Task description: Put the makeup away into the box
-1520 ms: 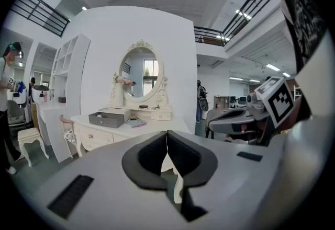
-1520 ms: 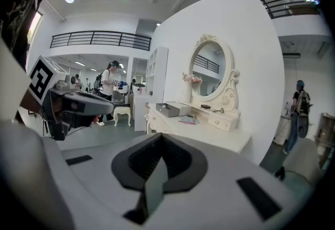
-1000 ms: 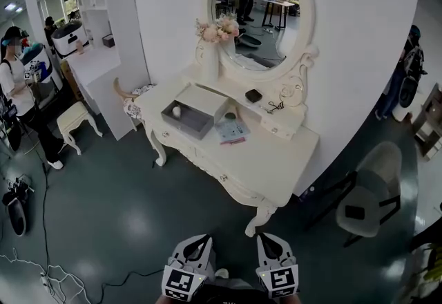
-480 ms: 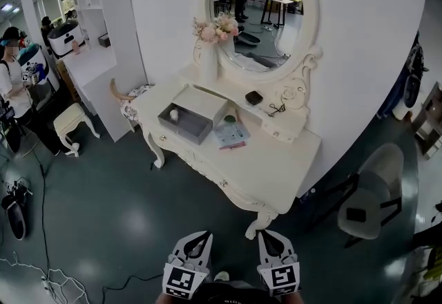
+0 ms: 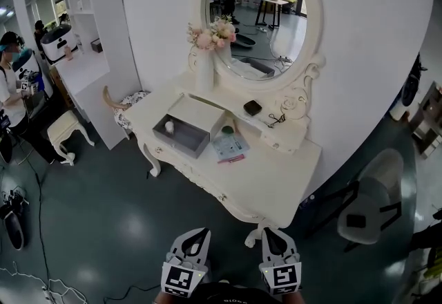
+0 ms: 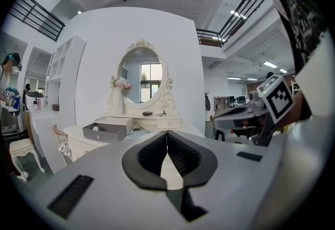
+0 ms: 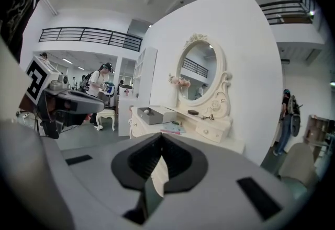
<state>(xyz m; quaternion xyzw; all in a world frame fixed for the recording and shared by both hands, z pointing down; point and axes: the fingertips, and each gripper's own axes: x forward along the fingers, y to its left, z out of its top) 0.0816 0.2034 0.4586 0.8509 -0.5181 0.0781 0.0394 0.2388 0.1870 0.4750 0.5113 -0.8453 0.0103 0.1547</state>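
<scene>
Head view, 9 o'clock edge: a person (image 5: 10, 81) stands on the floor, with a stool (image 5: 65, 131) near at 4 o'clock of them. The white bench (image 5: 276, 171) stands against the wall at frame centre. The open grey box (image 5: 181, 133) sits on its 10 o'clock end and holds one small white item (image 5: 169, 126) towards its left. A vase (image 5: 206, 64) of flowers stands upright at 12 o'clock of the box, beside the oval mirror (image 5: 259, 12). A green piece (image 5: 227, 130) lies just beside the box at 3 o'clock, with a leaflet (image 5: 230, 146) at 4 o'clock and a pink stick (image 5: 231, 158) at the leaflet's lower edge. A black compact (image 5: 253, 107) rests on the ledge under the mirror, outside the box. A chair (image 5: 373, 202) stands at 4 o'clock of the bench. At 6 o'clock, well apart from the bench, the left gripper (image 5: 199, 235) has its fingers (image 6: 152, 153) closed tip to tip, nothing between. The right gripper (image 5: 270, 233) has fingers (image 7: 178, 158) likewise closed and empty.
</scene>
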